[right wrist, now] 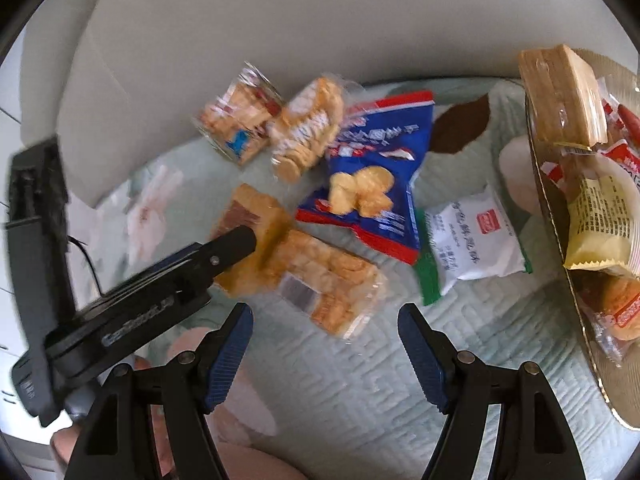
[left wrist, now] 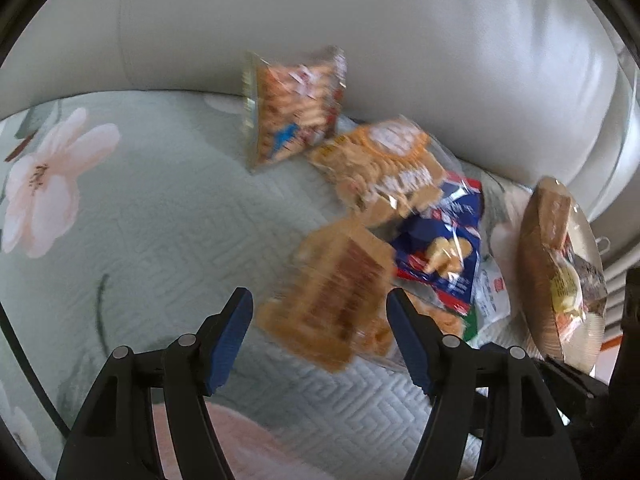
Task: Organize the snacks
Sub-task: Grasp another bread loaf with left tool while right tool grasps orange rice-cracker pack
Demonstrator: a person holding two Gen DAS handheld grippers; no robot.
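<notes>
- Our left gripper point(left wrist: 320, 332) hangs over the nearest clear pack of biscuits point(left wrist: 332, 300), jaws spread wide on either side of it with nothing pinched. In the right wrist view one of its fingers lies across that same pack point(right wrist: 304, 276).
- Our right gripper point(right wrist: 324, 348) is likewise released and empty, poised above bare quilt just short of the snacks.
- The snacks sit in a loose cluster on a pale green quilted cover point(left wrist: 160, 216) with pink flowers, close against a grey cushioned backrest point(left wrist: 360, 20). This looks like a sofa or bed.
- To grip well, we judge we should lower the left gripper until both pads straddle the pack's short width, then close gently. The wrapper is thin and slippery and the biscuits inside are brittle.
- We should watch the blue snack bag point(right wrist: 368, 184), which lies just beside that pack and seems to overlap it in the left wrist view. It could be dragged along.
- A brown tray point(right wrist: 560, 216), tilted at the right edge, already holds several packets, so we take it as the likely destination.
- Two more clear biscuit packs point(right wrist: 240, 124) point(right wrist: 308, 128) rest by the backrest, and a white sachet point(right wrist: 476, 236) lies between the blue bag and the tray.
- Both views are motion-blurred, so the printing on the packs is mostly unreadable.
</notes>
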